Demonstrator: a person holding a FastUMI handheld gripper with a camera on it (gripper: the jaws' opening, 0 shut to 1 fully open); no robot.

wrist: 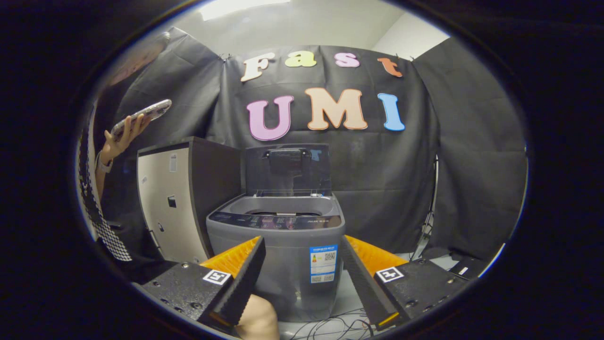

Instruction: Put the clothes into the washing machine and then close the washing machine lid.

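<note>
A small grey top-loading washing machine (278,245) stands on the floor just ahead of my fingers. Its dark lid (287,169) is raised upright at the back, and the tub opening (278,212) shows as a dark slot behind the control panel. My gripper (302,245) is open, its two fingers spread wide on either side of the washer's front. Nothing lies between them. A pale rounded thing (258,317) peeks out under the left finger; I cannot tell whether it is cloth.
A tall cabinet (181,203) with a pale door stands close to the washer's left side. Beside it a person's hand holds up a phone (141,115). Cables (330,326) lie on the floor below the washer, and more gear sits at the right (460,269).
</note>
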